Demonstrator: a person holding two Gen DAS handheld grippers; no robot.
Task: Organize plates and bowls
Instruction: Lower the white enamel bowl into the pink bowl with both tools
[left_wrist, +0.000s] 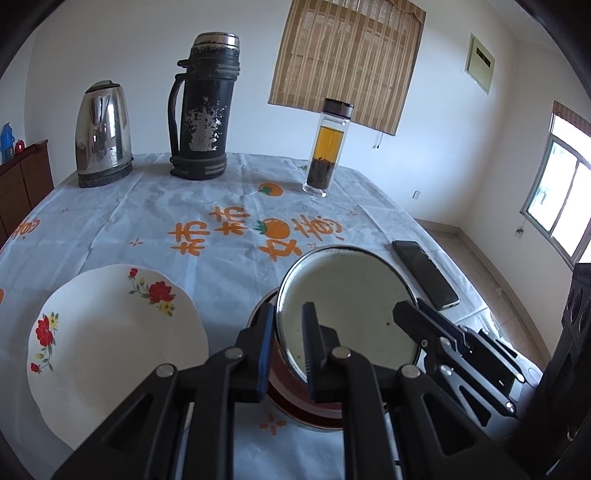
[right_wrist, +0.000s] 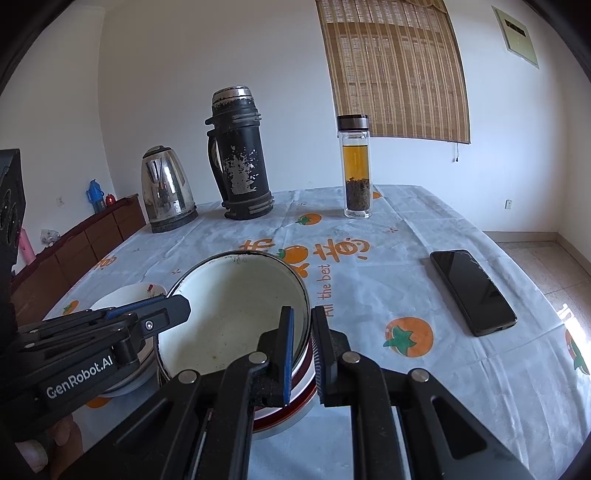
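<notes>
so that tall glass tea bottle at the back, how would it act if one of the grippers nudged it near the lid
The glass tea bottle would probably tip rather than slide: it is tall and narrow on a small base, standing on a wrinkled tablecloth. Its smooth glass walls look slippery for the pads. Being glass and roughly two-thirds full of tea, it likely feels heavy for its size and could break if it fell.

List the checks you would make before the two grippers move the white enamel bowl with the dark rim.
1. Left gripper clamped on the white enamel bowl at its rim: ok.
2. Right gripper clamped on the opposite rim: ok.
3. Bowl lifted free of the red-and-white bowl beneath: cannot tell.
4. Nothing loose inside the bowl: ok.
5. White flowered plate bare: ok.
6. Black phone lying apart from the bowls: ok.
</notes>
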